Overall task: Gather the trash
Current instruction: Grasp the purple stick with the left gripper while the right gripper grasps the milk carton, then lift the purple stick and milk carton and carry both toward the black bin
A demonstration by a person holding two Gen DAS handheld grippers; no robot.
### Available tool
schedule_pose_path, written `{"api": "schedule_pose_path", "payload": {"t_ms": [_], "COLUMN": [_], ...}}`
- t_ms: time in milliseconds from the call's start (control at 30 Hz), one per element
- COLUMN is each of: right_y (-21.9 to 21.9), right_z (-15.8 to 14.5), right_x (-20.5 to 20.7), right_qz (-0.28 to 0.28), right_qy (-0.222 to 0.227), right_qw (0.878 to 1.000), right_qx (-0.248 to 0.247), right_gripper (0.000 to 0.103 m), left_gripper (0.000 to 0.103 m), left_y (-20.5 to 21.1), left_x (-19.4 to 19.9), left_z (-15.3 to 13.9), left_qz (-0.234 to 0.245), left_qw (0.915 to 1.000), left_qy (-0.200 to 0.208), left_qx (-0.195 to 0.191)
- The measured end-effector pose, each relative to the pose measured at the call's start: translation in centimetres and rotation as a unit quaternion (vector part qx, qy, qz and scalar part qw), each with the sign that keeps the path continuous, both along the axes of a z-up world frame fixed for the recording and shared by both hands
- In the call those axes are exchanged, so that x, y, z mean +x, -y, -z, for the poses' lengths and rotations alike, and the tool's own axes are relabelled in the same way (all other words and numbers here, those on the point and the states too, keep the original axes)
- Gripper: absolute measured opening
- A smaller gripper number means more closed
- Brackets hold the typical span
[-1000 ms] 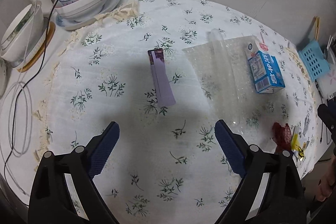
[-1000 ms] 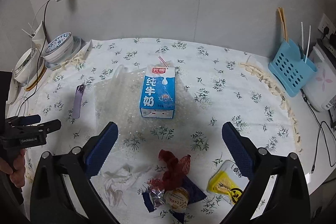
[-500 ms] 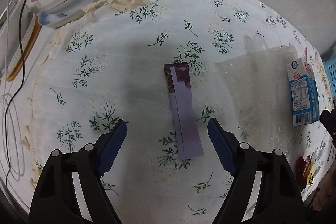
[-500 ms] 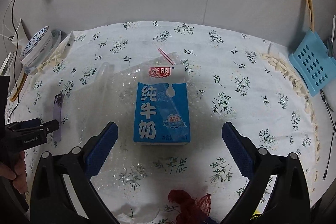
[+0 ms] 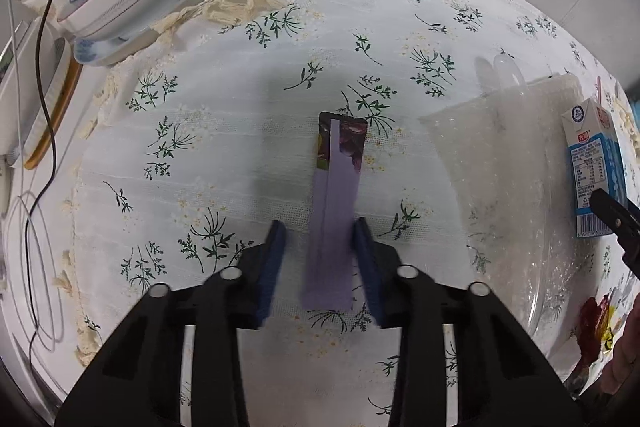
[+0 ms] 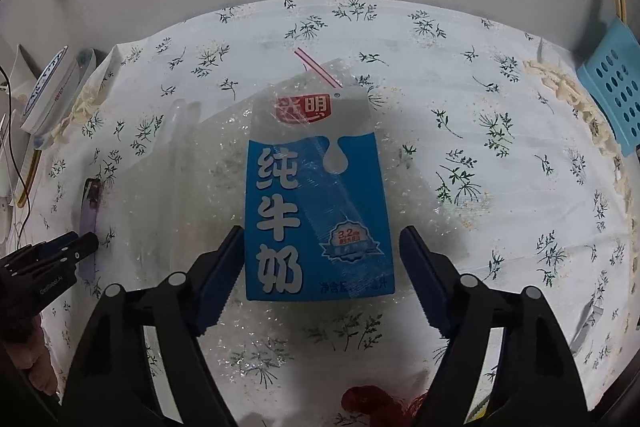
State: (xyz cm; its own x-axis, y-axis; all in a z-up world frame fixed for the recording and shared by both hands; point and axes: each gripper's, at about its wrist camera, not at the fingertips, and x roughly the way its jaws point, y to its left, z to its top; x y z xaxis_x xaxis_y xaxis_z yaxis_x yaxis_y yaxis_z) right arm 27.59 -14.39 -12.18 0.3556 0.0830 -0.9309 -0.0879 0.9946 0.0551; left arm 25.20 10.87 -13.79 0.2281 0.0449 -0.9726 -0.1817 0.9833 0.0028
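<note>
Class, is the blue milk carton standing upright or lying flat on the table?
Lying flat. The milk carton shows its whole printed front face upward, resting on a clear plastic sheet.

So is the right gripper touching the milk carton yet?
Apart on the right: the right wrist view shows tablecloth between the right gripper and the milk carton.

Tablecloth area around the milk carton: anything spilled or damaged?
No spill visible. The blue milk carton lies flat on crumpled clear bubble wrap, its straw protruding. Otherwise nothing stands out.
</note>
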Motion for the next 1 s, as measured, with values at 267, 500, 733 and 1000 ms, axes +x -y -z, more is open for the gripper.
{"api": "schedule_pose_path", "payload": {"t_ms": [267,500,733,1000], "right_y": [-0.3,-0.4,-0.1,0.6], "right_z": [-0.1,-1.0,-2.7,-4.8], "right_x": [-0.3,-0.8,-2.1,-4.0], "right_qz": [0.004,0.001,-0.004,-0.013], "right_qy": [0.003,0.016,0.037,0.057], "right_qw": [1.0,1.0,0.999,0.998], "right_qx": [0.006,0.004,0.004,0.006], "right_gripper": [0.063,0.063,0.063,0.063], "left_gripper": [0.015,0.015,0.015,0.015], "left_y": [-0.4,-1.1,-1.1,-0.4], "left_x": [-1.1,-2.9,-4.3,-5.6], "left_z": [0.0,0.0,-1.7,-3.8], "left_qz": [0.006,0.006,0.007,0.008], "left_qw": [0.9999,0.9994,0.9988,0.9981], "left_qy": [0.005,0.021,0.038,0.051], "left_qx": [-0.012,-0.025,-0.031,-0.034]}}
